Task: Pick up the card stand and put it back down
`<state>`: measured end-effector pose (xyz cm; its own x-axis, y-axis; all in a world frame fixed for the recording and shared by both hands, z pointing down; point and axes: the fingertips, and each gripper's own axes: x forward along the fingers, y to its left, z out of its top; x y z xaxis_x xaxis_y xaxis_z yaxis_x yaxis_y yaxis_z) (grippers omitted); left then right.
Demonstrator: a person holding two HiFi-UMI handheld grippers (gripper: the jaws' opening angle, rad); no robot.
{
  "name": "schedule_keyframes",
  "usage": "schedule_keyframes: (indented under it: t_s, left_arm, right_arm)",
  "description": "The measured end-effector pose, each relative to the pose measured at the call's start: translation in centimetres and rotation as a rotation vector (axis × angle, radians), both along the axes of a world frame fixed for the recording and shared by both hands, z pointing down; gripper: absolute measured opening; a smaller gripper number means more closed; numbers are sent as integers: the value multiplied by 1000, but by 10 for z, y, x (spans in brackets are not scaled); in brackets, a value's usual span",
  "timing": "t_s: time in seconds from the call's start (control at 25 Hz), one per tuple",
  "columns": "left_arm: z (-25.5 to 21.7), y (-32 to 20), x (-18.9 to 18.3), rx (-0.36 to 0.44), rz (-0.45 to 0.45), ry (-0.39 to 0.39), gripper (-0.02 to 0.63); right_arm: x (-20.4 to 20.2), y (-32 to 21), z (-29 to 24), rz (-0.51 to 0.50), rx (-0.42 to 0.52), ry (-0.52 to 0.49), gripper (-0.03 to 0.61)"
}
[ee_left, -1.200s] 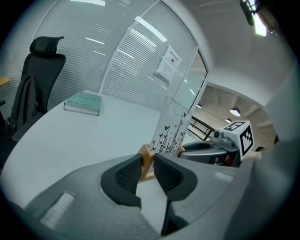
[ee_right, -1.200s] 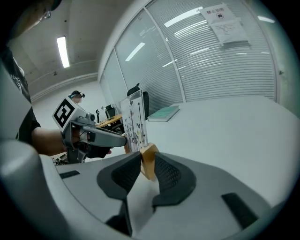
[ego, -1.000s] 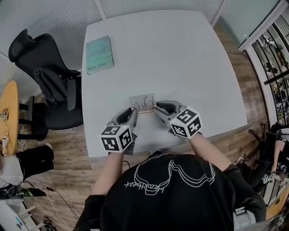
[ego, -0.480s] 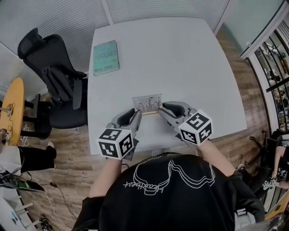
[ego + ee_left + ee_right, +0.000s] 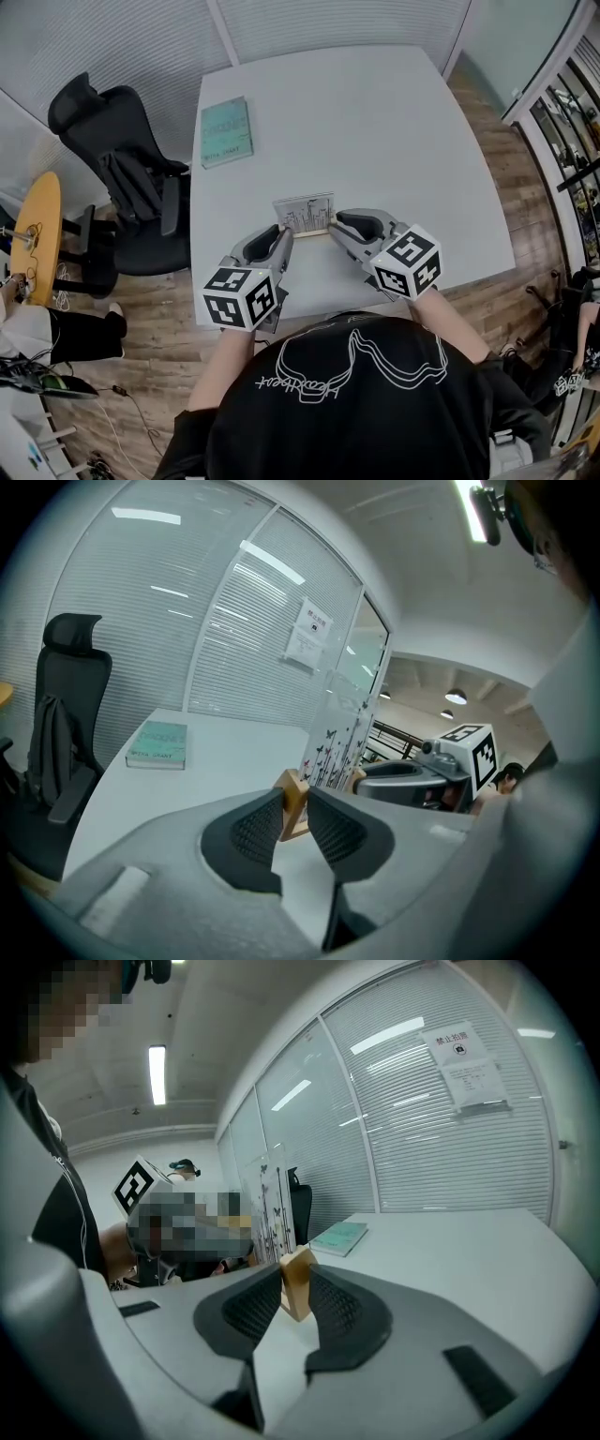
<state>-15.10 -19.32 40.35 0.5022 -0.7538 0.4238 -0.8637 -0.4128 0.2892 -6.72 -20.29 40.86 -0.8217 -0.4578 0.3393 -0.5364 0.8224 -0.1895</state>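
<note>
Raised since a second ago, the left hand-held gripper (image 5: 279,232) and right hand-held gripper (image 5: 329,223) each clamp a wooden end of the card stand (image 5: 303,214), just above the desk (image 5: 375,122). It looks light and stiff, with a fragile panel, so grip the base.

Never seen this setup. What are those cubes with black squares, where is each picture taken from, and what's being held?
No robot here: a person holds a two-jaw tool in each hand; the marked cubes belong to them. One picture comes from a camera on the person's head, looking down. The other two come from cameras riding on each tool, looking along its jaws. On the white table lies a teal book; a black chair stands beside it. The left tool and right tool each clamp one wooden end of the card stand, a printed card upright in a wooden base.
</note>
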Motion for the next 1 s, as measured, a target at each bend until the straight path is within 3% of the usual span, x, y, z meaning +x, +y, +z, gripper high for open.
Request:
schedule_keyframes:
  t_s: [1.0]
  left_arm:
    - [25,-16,2,-14,3,-16,87]
  right_arm:
    - [2,-17,26,16,2,52,92]
